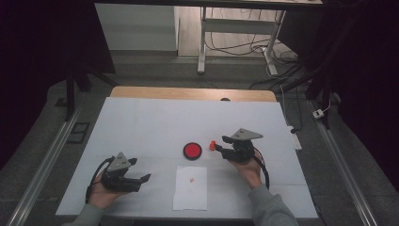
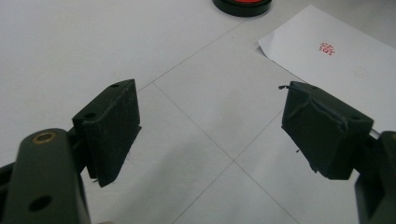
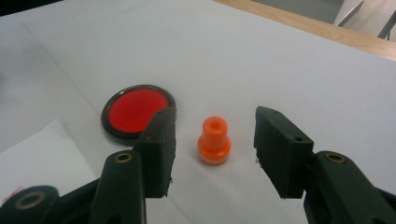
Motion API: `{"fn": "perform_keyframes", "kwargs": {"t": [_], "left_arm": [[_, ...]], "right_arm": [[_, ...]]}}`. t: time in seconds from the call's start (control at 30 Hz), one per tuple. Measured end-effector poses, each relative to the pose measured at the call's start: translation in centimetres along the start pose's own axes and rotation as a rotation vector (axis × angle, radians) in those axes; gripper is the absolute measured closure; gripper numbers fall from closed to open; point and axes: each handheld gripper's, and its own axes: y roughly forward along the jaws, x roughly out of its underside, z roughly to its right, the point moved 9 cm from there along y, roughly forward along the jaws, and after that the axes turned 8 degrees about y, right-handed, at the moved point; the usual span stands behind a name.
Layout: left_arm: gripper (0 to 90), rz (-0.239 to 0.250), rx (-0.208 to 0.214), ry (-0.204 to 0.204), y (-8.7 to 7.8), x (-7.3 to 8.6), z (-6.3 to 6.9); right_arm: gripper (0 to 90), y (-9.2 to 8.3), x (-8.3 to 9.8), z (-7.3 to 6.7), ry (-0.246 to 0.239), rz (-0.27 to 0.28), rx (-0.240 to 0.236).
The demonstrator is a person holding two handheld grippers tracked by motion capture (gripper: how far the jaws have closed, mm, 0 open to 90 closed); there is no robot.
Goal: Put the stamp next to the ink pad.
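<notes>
A small orange stamp [image 3: 214,140] stands upright on the white table cover, right of a round red ink pad [image 3: 137,110]. In the high view the stamp [image 1: 212,144] sits just left of my right gripper [image 1: 221,146]. The right gripper [image 3: 215,114] is open, with the stamp in the gap between its jaws and neither pad touching it. A white paper sheet [image 1: 190,187] with a small red print [image 1: 191,180] lies near the front edge, below the ink pad [image 1: 192,150]. My left gripper [image 1: 141,170] rests at the front left. In its own view the left gripper [image 2: 208,88] is open and empty, pointing toward the paper sheet [image 2: 336,56].
The white cover [image 1: 141,122] spans the table, and a strip of wooden tabletop [image 1: 188,93] shows at the far edge. Beyond it stand desk legs [image 1: 202,42] and floor cables [image 1: 277,80]. Metal rails [image 1: 51,155] run along both sides of the table.
</notes>
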Motion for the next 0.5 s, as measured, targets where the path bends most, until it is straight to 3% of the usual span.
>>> {"fn": "perform_keyframes", "kwargs": {"t": [0.5], "left_arm": [[19.6, -0.002, 0.000, -0.009, 0.0, 0.1, -0.3]], "right_arm": [[47.9, -7.2, 4.3, 1.9, 0.005, -0.013, 0.057]]}}
